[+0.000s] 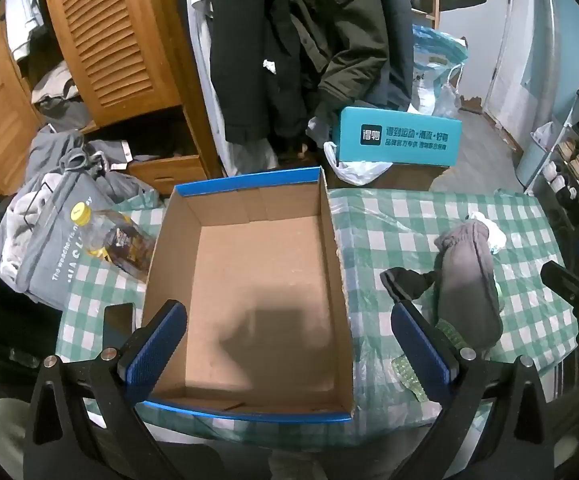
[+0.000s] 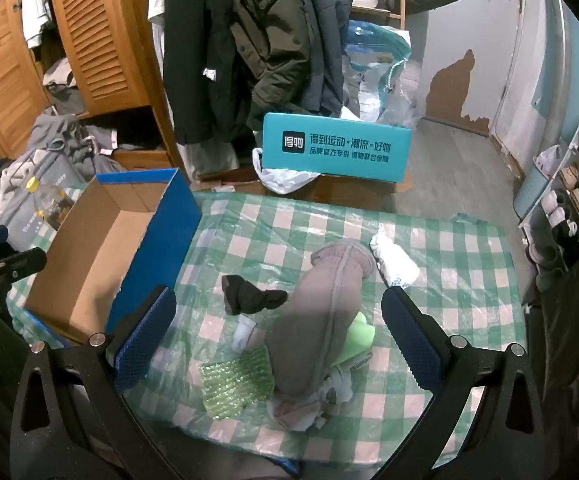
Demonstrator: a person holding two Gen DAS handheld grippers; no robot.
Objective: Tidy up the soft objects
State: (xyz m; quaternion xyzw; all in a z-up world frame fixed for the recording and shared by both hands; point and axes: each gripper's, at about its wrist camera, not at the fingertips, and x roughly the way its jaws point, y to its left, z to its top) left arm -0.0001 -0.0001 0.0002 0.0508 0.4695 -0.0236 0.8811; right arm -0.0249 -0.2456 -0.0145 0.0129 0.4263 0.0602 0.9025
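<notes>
Both tools open | left tool (image 1: 289, 354) over box (image 1: 331, 248) | right tool (image 2: 279, 338) over grey roll (image 2: 313, 320)

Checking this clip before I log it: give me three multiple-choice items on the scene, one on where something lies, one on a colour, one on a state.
1. Where does the long grey garment lie?
A. Inside the cardboard box
B. On the checked tablecloth, outside the box
C. On the floor

2. What colour is the outside of the open cardboard box?
A. Blue
B. Red
C. White

3. What is the state of the right gripper?
A. Shut on the grey garment
B. Shut on nothing
C. Open, holding nothing

Answers:
1. B: the garment rests on the green and white checked tablecloth, beside the small black cloth; the box floor is bare.
2. A: its outer wall and rim show blue in both views.
3. C: the jaws stand wide apart above the garment, touching nothing.
</notes>
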